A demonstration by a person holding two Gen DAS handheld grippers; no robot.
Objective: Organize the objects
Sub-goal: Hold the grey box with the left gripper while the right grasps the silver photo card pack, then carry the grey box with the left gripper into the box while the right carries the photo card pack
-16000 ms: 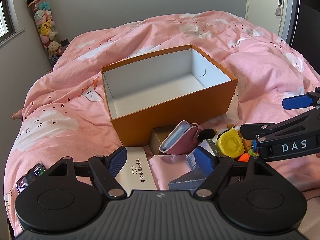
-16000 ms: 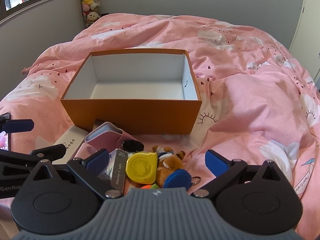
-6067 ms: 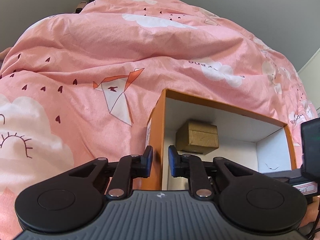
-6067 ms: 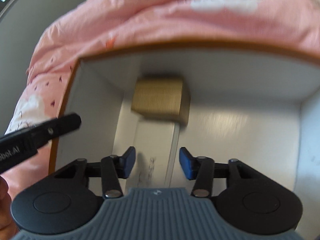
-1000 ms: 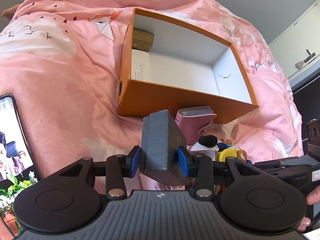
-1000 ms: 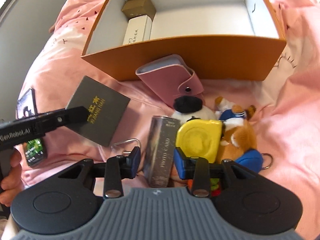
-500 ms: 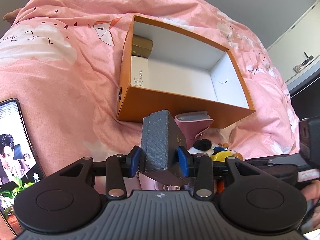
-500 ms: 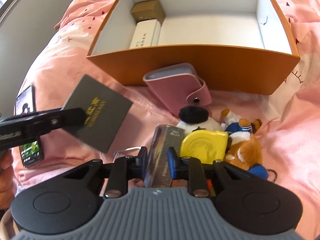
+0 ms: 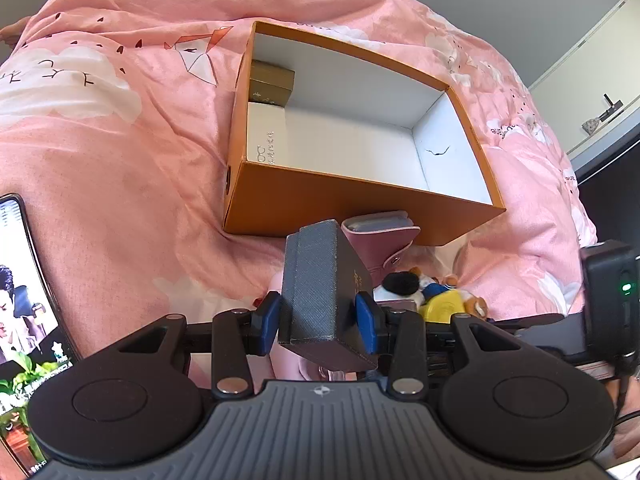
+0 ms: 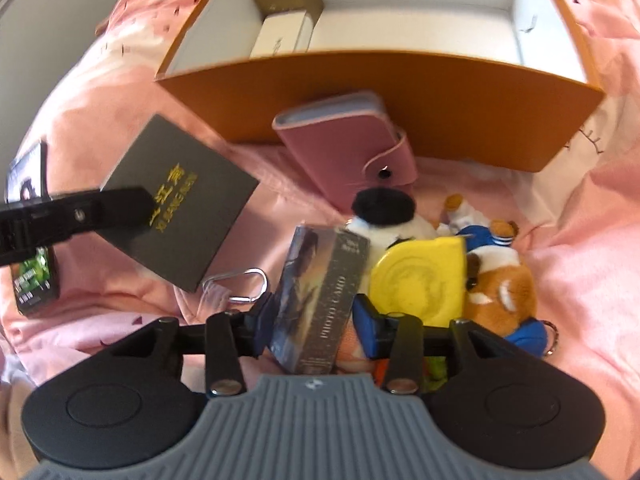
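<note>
My left gripper (image 9: 318, 322) is shut on a flat grey box with gold lettering (image 9: 322, 292), held above the bed in front of the orange box (image 9: 360, 208). The grey box also shows in the right wrist view (image 10: 180, 200). My right gripper (image 10: 314, 322) is shut on a dark photo card box (image 10: 320, 300), lifted just off the pile. The orange box (image 10: 380, 80) holds a brown box (image 9: 270, 82) and a white case (image 10: 282, 36) along its left wall.
A pink card wallet (image 10: 348, 148) leans on the orange box's front. A yellow tape measure (image 10: 418, 280), plush toys (image 10: 500, 284) and a carabiner (image 10: 240, 286) lie by it. A phone (image 9: 24, 300) lies on the pink duvet at left.
My right gripper has closed on the photo card box and raised it from the pile. My left gripper keeps the grey box and has drifted slightly toward the orange box.
</note>
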